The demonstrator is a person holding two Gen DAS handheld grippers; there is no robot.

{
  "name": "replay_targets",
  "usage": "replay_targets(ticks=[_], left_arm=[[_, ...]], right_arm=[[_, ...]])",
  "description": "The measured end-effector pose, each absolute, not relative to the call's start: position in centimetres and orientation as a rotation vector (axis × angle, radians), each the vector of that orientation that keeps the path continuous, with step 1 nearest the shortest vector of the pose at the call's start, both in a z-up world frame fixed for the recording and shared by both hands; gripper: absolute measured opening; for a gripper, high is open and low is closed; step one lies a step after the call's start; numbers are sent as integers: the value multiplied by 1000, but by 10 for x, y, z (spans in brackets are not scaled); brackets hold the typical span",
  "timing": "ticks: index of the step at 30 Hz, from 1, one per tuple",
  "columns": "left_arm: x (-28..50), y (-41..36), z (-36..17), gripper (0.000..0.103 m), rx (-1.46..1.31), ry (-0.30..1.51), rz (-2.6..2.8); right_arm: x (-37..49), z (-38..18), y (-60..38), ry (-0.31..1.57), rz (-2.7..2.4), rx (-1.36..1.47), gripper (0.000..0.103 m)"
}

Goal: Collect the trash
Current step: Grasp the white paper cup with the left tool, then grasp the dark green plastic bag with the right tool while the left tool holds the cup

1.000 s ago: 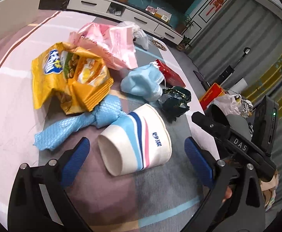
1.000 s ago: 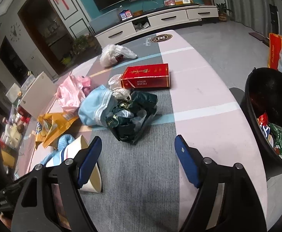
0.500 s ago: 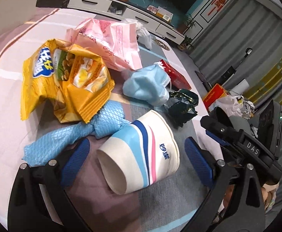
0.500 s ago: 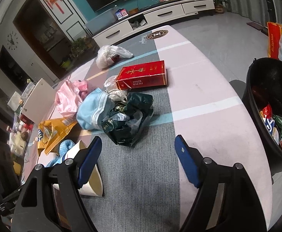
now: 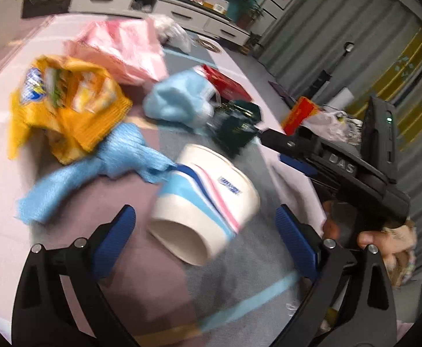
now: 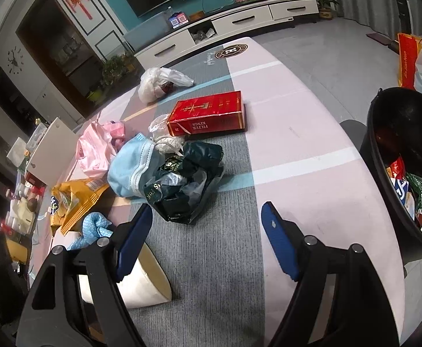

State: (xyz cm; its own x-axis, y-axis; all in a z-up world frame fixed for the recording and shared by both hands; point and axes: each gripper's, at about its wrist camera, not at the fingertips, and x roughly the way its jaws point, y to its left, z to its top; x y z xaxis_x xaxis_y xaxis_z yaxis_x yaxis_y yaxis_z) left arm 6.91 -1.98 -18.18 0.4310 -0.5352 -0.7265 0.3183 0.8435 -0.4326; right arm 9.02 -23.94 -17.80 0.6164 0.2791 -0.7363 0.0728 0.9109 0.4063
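Paper is the weak point here: the white paper cup with blue and pink stripes [image 5: 205, 211] lies on its side on the table's grey, pink and mauve striped cloth [image 6: 292, 150], mouth turned toward the left gripper [image 5: 205, 231], whose blue-padded jaws stand wide on either side of it without touching. If they close across the open rim, the thin wall would probably buckle, or the cup could roll out from between the pads.

Going left to right in the left wrist view, the crumpled yellow snack bag [image 5: 66, 107] lies at the far left, with the twisted light-blue mesh cloth [image 5: 95, 170] below it, one end reaching to the cup's side. A careless close could catch that cloth and drag it along. Behind sits the pink plastic bag [image 5: 124, 49], then the light-blue face mask [image 5: 179, 104], the dark green crinkled foil wrapper [image 5: 237, 133] and the red cigarette carton [image 5: 225, 84].

Farther right, the right gripper [image 6: 205, 243] is also spread wide and empty, poised over bare cloth short of the green wrapper. The two tools are near each other, so a reach by either risks a knock. The black waste bin [image 6: 384, 150], already part filled, stands off the table's right edge; a light item let go early would likely fall to the floor.
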Motion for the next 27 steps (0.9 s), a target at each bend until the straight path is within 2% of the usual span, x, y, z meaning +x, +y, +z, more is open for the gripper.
replay_targets(ticks=[10, 11, 12, 13, 17, 19, 20, 21, 27], left_arm=[[84, -43, -189, 96, -149, 1006, -626], [85, -45, -190, 90, -144, 1011, -629], [84, -47, -193, 77, -136, 1019, -634], [84, -50, -195, 72, -126, 1028, -633], [78, -54, -196, 70, -90, 1018, -642], [75, -54, -195, 65, -98, 1012, -657], [74, -51, -192, 50, -128, 1001, -673], [75, -49, -190, 46, -156, 998, -687], [70, -29, -181, 41, -242, 976, -698]], right_arm=[[96, -181, -229, 919, 142, 421, 77], [96, -181, -229, 919, 141, 420, 77], [96, -181, -229, 919, 141, 421, 77], [96, -181, -229, 919, 140, 422, 77], [97, -181, -231, 917, 137, 426, 77], [98, -181, -232, 917, 138, 432, 76], [99, -181, -233, 918, 140, 434, 76], [99, -181, -233, 917, 139, 433, 76], [102, -182, -231, 919, 147, 443, 76]])
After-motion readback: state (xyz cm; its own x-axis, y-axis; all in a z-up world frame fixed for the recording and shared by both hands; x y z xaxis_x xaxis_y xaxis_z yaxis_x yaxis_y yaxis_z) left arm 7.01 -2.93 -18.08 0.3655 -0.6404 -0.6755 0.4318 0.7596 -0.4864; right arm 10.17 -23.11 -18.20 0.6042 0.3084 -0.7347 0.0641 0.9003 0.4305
